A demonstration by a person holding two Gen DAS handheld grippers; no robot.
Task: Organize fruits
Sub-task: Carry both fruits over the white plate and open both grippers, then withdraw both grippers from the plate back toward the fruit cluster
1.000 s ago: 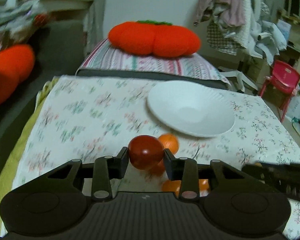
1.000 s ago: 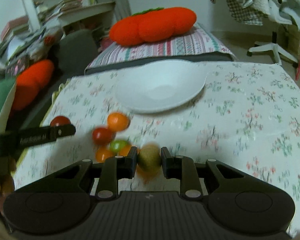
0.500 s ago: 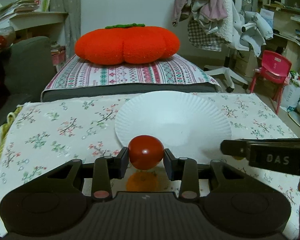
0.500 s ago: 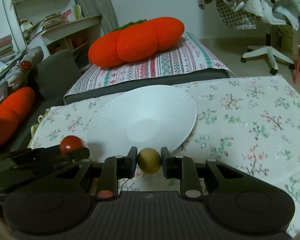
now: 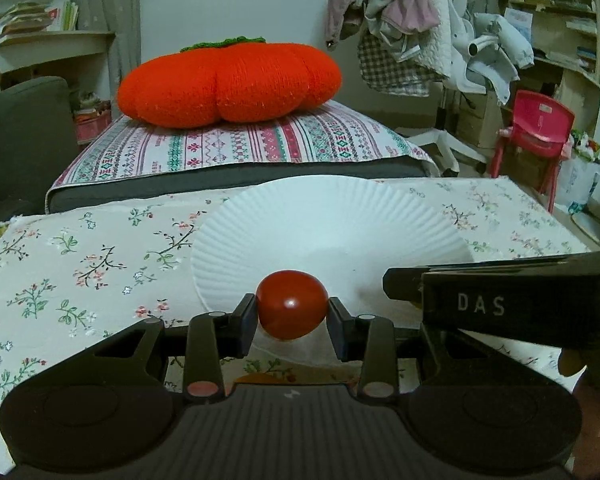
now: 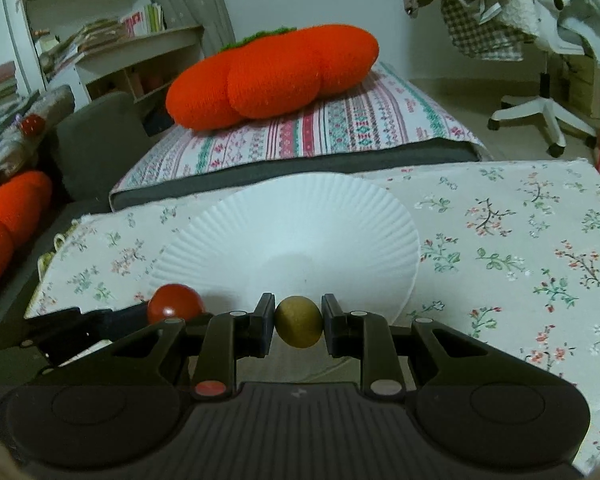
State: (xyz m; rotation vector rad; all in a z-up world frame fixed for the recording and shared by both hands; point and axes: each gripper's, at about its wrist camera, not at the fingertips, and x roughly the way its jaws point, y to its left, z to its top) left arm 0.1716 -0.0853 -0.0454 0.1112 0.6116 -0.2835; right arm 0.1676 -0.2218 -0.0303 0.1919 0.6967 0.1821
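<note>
My left gripper (image 5: 292, 311) is shut on a red tomato (image 5: 292, 304) and holds it over the near rim of the white paper plate (image 5: 328, 224). My right gripper (image 6: 298, 321) is shut on an olive-green round fruit (image 6: 298, 321), also at the near rim of the plate (image 6: 292, 224). The red tomato (image 6: 175, 303) and the left gripper show at the left in the right wrist view. The right gripper's body, marked DAS, shows at the right in the left wrist view (image 5: 500, 300). An orange fruit (image 5: 268, 378) peeks out under the left gripper.
The plate lies on a floral tablecloth (image 6: 520, 240). Behind the table a striped cushion (image 5: 236, 148) carries an orange pumpkin pillow (image 5: 228, 80). A red child's chair (image 5: 536, 128) and an office chair with clothes (image 6: 540, 40) stand at the right.
Both grippers moved forward from the fruit pile towards the plate, each carrying its fruit. The plate is now closer and the loose fruits have dropped out of sight below.
</note>
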